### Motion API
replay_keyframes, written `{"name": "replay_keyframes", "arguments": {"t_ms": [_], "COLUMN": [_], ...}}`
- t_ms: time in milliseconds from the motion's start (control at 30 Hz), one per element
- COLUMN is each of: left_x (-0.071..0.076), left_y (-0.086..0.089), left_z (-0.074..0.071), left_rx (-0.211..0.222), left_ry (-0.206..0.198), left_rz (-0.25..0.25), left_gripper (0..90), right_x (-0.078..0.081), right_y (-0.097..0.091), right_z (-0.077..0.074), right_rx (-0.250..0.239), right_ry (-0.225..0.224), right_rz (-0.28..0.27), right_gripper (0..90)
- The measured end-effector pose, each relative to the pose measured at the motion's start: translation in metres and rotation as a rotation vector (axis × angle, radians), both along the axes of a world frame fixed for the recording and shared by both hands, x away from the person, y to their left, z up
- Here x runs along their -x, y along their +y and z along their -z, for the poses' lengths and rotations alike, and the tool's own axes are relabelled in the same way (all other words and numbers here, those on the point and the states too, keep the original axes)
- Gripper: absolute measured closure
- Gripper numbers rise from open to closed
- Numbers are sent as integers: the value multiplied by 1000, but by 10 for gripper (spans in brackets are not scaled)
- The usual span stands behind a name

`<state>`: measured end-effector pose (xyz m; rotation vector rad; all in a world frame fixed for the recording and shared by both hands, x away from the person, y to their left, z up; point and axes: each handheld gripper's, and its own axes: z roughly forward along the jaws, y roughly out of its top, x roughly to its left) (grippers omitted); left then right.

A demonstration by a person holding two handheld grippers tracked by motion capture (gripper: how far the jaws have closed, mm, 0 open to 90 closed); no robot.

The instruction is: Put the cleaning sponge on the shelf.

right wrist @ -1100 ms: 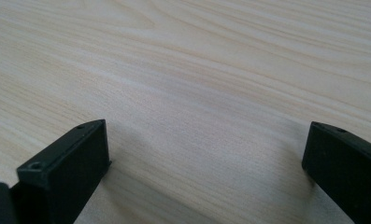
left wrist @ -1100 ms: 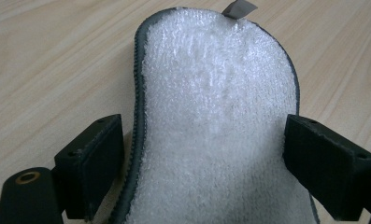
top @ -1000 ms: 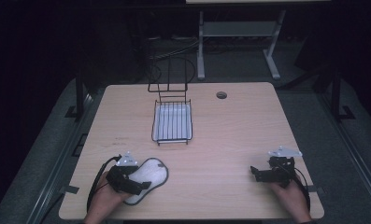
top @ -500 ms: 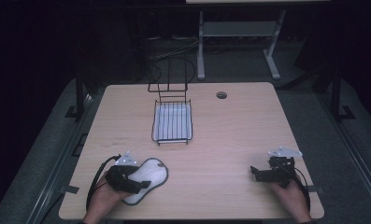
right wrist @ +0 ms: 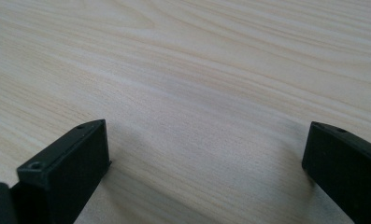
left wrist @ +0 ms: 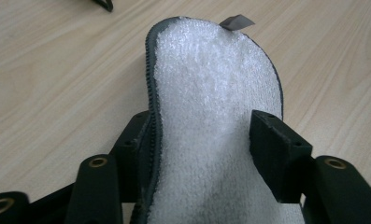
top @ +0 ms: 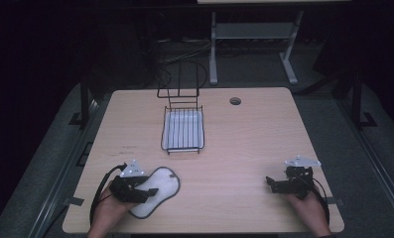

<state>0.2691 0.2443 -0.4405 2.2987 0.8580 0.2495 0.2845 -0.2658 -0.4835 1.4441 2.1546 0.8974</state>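
Note:
A white fleecy pad (top: 165, 179) with a grey stitched rim lies near the table's front left corner. My left gripper (top: 149, 191) reaches over its near end. In the left gripper view the pad (left wrist: 211, 79) runs between the two jaws, which have just been closing. Its left rim curls up against the left pad (left wrist: 135, 140), while the right pad (left wrist: 272, 144) sits over the fleece without pinching it. My right gripper (top: 270, 182) rests at the front right, held by a hand. Its jaws (right wrist: 206, 149) stand wide apart over bare wood.
A black wire basket (top: 183, 130) with a pale lining stands at the table's middle back, with a taller wire frame (top: 178, 79) behind it. A cable hole (top: 234, 101) is at the back right. A white metal stand (top: 254, 34) is on the floor beyond the wooden table (top: 244, 148).

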Motion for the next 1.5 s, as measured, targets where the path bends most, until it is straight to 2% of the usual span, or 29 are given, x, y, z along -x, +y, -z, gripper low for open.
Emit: {"name": "replay_keyframes", "arguments": {"t_ms": [167, 467, 700, 867, 1000, 1167, 1333, 1500], "left_x": [0, 2, 1, 1, 3, 6, 8, 8], "left_y": [3, 8, 11, 11, 11, 11, 10, 10], "left_z": [-6, -14, -18, -21, -24, -28, -32, -33], "left_rx": [32, 122, 194, 227, 242, 273, 254, 249], "left_ry": [-1, 5, 30, 45, 50, 25, -9, -14], "left_rz": [3, 0, 5, 4, 13, 35, 44, 42], "left_gripper": [527, 667, 724, 744, 781, 802, 816, 821], "right_x": [0, 0, 0, 0, 0, 0, 0, 0], "right_y": [0, 0, 0, 0, 0, 0, 0, 0], "right_z": [0, 0, 0, 0, 0, 0, 0, 0], "right_rx": [0, 0, 0, 0, -1, 0, 0, 0], "right_ry": [1, 0, 0, 0, 1, 0, 0, 0], "right_rz": [1, 0, 0, 0, 0, 0, 0, 0], "right_gripper": [2, 2, 2, 2, 2, 2, 2, 2]}}
